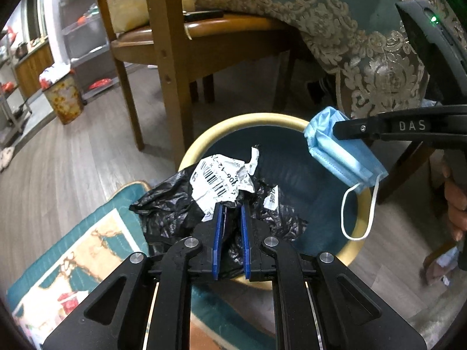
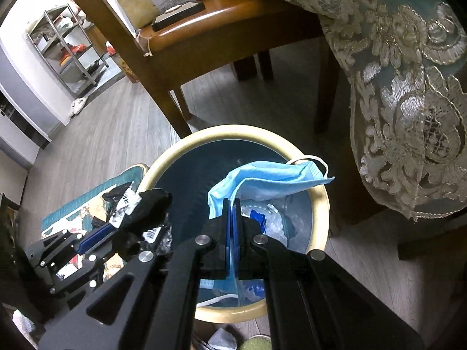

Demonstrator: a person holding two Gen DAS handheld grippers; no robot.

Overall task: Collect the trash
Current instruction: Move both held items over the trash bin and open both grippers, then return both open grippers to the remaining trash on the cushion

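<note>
Black claw (image 1: 231, 204) arms, blue pads, silver pivot screws.

A round cream-rimmed waste bin (image 2: 319, 204) stands on the floor before a wooden chair (image 2: 204, 29), between a patterned rug (image 1: 73, 250) and a draped embroidered cloth (image 2: 408, 116).

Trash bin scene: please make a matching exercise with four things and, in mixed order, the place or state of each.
1. crumpled black plastic bag
2. blue face mask
3. round yellow-rimmed trash bin
4. wooden chair

a. on the floor below both grippers
b. held by the right gripper
c. behind the bin
d. held by the left gripper

Pairs: 1-d, 2-b, 3-a, 4-c
</note>
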